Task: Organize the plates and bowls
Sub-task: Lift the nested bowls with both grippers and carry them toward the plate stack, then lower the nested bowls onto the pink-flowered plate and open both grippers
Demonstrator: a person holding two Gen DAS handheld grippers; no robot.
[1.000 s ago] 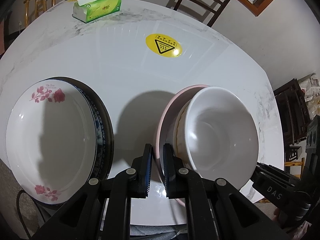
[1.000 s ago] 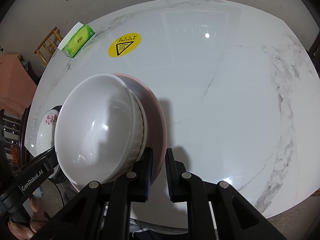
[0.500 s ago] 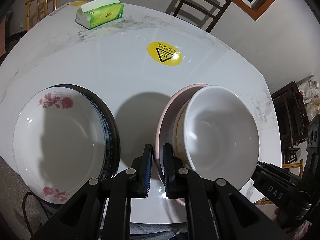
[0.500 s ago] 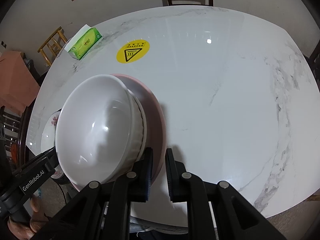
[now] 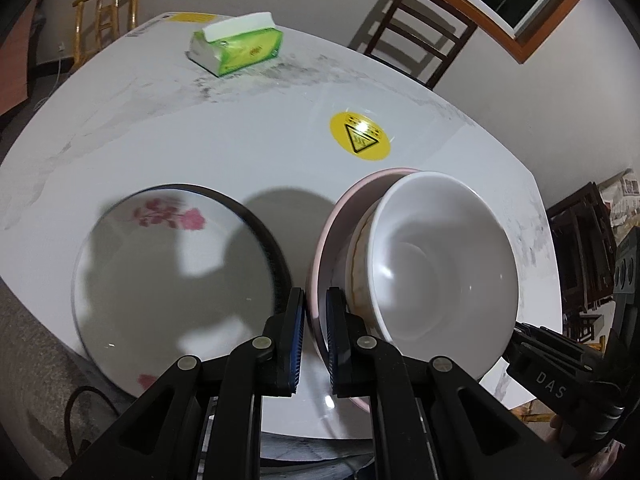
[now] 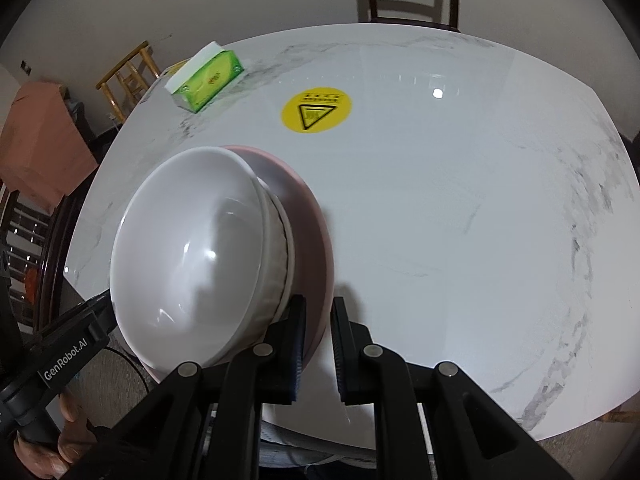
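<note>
A pink plate [image 5: 332, 236] carries a large white bowl [image 5: 440, 272] nested in a smaller cream bowl [image 5: 358, 256]. This stack hangs above the white marble table [image 5: 240, 152]. My left gripper [image 5: 316, 308] is shut on the plate's left rim. In the right wrist view my right gripper [image 6: 318, 316] is shut on the opposite rim of the pink plate [image 6: 316, 248], beside the white bowl [image 6: 192, 256]. A white plate with red roses [image 5: 172, 280] lies on a dark-rimmed plate [image 5: 270, 240] on the table, left of the stack.
A green tissue box [image 5: 236, 48] sits at the table's far side, with a yellow warning sticker [image 5: 360, 136] nearer the middle. Wooden chairs [image 5: 416, 40] stand behind the table. A hand [image 6: 48, 452] holds the left gripper's handle. The table's right half [image 6: 460, 220] is bare marble.
Both grippers have risen with the plate-and-bowl stack still clamped between them. The table and the rose plate look farther below, and the rose plate has shifted toward the picture's middle.
</note>
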